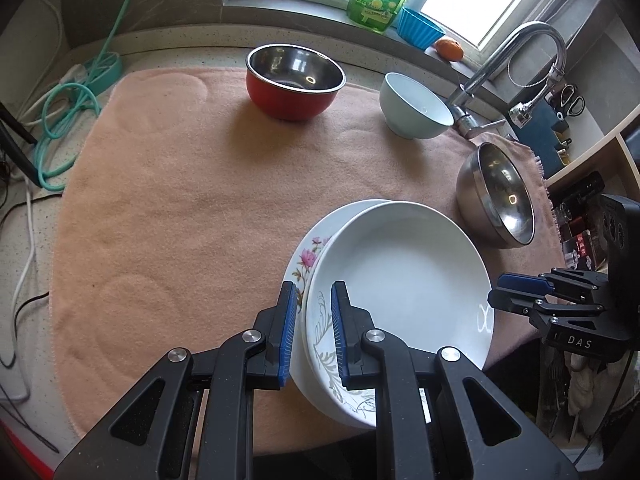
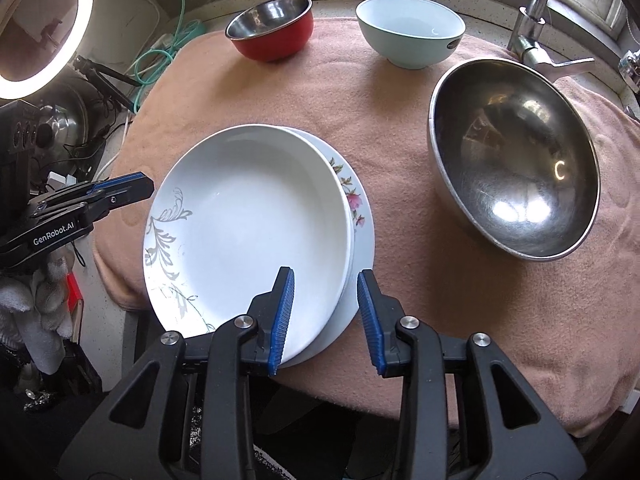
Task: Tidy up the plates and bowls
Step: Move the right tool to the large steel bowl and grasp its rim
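Two plates stacked off-centre on pink towel [image 2: 460, 280], just left of steel bowl [image 2: 516, 160]. Left hand-held gripper [image 1: 314, 328] clamps rim of grey-leaf plate [image 1: 400, 276]; right hand-held gripper [image 2: 326, 312] stands parted over floral plate [image 2: 360, 216], not pressing. Risk: one-sided hold tips upper plate, which slides off.

A pink towel [image 2: 480, 320] covers the counter [image 1: 24, 260], carrying stacked plates [image 2: 248, 220] and three bowls.
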